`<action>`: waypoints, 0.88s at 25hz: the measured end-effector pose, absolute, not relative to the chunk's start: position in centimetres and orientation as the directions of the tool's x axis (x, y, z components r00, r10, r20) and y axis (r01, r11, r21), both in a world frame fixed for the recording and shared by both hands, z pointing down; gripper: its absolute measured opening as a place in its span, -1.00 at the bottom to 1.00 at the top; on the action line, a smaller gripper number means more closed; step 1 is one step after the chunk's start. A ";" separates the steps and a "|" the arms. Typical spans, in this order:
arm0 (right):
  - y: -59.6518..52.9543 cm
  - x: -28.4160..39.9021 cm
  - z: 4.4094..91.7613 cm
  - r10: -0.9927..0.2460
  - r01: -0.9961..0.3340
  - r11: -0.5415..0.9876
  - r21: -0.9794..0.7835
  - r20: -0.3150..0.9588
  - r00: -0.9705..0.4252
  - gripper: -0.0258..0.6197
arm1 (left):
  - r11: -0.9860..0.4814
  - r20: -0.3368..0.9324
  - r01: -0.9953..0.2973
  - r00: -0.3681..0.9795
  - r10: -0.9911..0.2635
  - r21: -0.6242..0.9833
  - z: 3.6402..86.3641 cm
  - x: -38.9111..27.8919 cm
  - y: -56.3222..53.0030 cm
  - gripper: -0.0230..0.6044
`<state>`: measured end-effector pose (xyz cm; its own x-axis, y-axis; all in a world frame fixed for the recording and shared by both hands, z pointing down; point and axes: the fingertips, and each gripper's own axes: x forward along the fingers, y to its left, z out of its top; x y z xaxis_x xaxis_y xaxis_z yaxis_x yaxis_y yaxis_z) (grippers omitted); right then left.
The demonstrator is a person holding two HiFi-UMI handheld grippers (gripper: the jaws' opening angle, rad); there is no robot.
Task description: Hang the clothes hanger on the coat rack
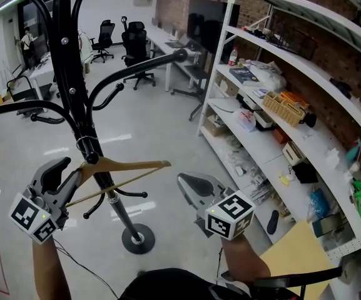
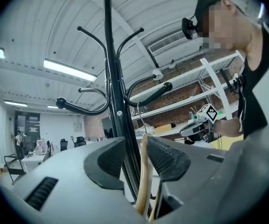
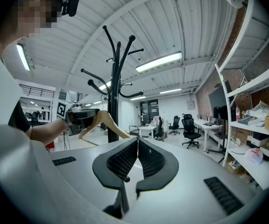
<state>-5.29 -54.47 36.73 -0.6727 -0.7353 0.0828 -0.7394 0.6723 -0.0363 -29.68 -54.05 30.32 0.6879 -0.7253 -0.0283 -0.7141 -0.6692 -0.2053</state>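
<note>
A wooden clothes hanger hangs by its wire hook on the black coat rack, close to the pole. My left gripper is at the hanger's left end. In the left gripper view the jaws stand apart, and the hanger's arm lies between them against the right pad with a gap on the left. My right gripper is held to the right, apart from the hanger, with its jaws closed on nothing. The right gripper view shows the hanger and the left gripper beside the rack.
White shelving with boxes and a wicker basket runs along the right. The rack's round base stands on the glossy floor. Office chairs and desks stand farther back. A yellow board lies at lower right.
</note>
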 end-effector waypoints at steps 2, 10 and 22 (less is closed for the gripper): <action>-54.3 -5.1 36.9 -0.734 -0.738 0.674 -0.037 0.081 -0.674 -0.90 | -0.658 -0.040 -0.728 0.676 -0.736 -0.194 30.4 -29.8 -53.9 -0.49; -53.7 -5.8 36.7 -0.720 -0.724 0.689 -0.042 0.077 -0.689 -0.90 | -0.613 -0.064 -0.777 0.625 -0.778 -0.146 30.3 -31.0 -53.4 -0.49; -52.8 -4.1 36.6 -0.701 -0.704 0.709 -0.047 0.065 -0.710 -0.90 | -0.419 -0.181 -0.899 0.436 -0.882 -0.125 29.6 -33.1 -47.5 -0.49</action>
